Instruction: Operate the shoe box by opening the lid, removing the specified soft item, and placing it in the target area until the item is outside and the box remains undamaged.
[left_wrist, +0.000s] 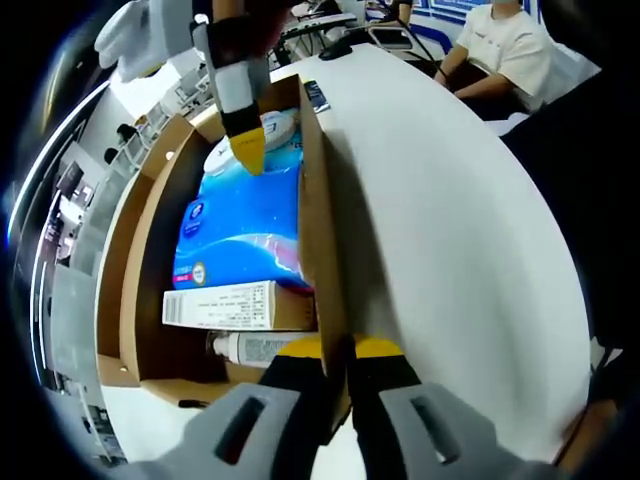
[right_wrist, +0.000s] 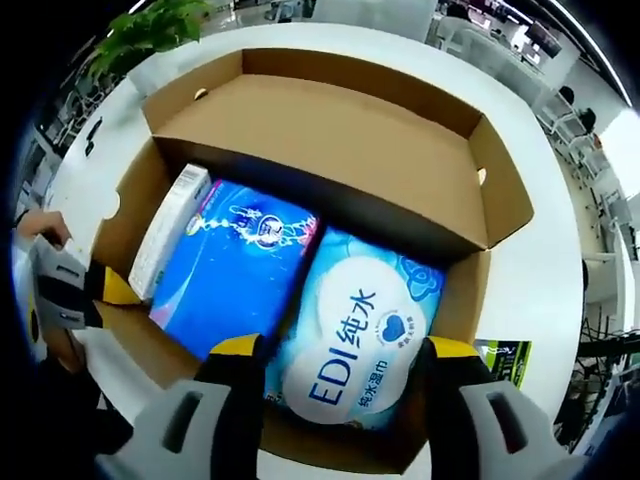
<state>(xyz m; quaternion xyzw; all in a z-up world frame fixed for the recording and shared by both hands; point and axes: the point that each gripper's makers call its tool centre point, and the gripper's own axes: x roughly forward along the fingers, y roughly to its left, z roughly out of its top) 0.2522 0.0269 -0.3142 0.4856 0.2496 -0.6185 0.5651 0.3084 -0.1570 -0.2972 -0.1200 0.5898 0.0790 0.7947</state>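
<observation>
Inside the open shoe box (right_wrist: 330, 140), my right gripper view shows a pale wet-wipe pack (right_wrist: 350, 345) lying beside a blue soft pack (right_wrist: 235, 270), with a white carton (right_wrist: 168, 240) against the box's wall, and the lid folded back beyond them. My right gripper (right_wrist: 340, 375) has its jaws spread to either side of the wet-wipe pack's near end. From the left gripper view I see a tube (left_wrist: 250, 347) tucked beside the carton. My left gripper (left_wrist: 338, 352) has its jaws pinching the box's side wall, which stands on a white table (left_wrist: 450, 220). Seated people show past the table.
</observation>
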